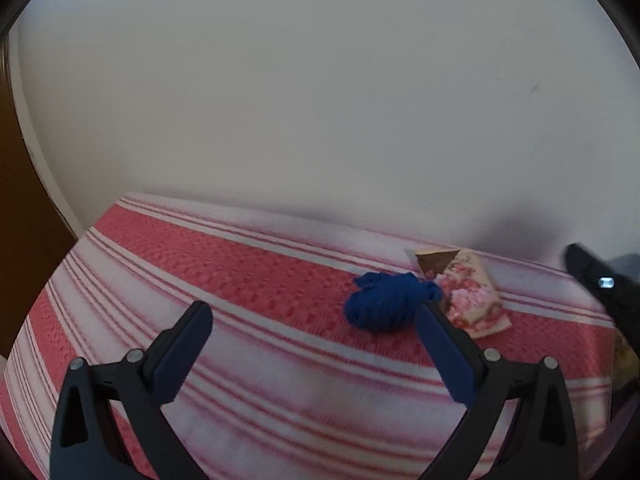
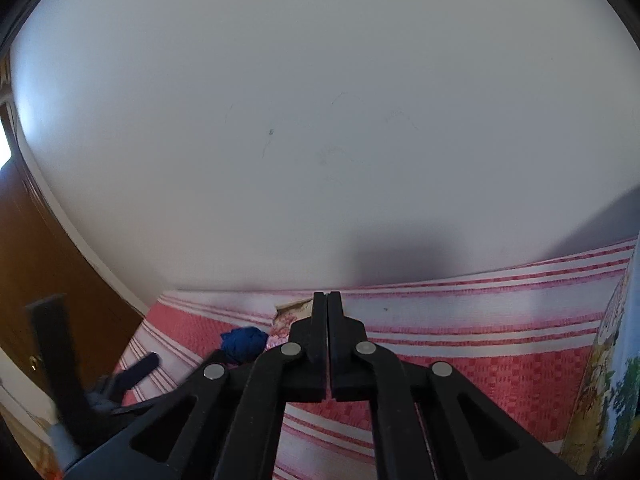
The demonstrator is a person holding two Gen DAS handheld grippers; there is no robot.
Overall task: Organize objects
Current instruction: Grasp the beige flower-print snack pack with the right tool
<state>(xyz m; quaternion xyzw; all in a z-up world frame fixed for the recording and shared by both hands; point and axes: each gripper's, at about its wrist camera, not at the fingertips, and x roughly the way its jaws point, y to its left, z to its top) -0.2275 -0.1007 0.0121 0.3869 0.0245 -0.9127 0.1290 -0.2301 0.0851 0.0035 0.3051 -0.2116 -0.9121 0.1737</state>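
Left wrist view: the left gripper (image 1: pixel 316 330), black with blue pads, stands wide open and empty above the red-and-white striped woven cloth (image 1: pixel 240 264). Ahead and toward its right finger lies the bundle of dark blue yarn (image 1: pixel 390 300), soft and lumpy, touching a flat floral-printed card packet (image 1: pixel 472 296) whose long axis runs away toward the white wall (image 1: pixel 320 80). This hand looks nearer the yarn. The right gripper (image 2: pixel 328 296) is fully closed, holding nothing.
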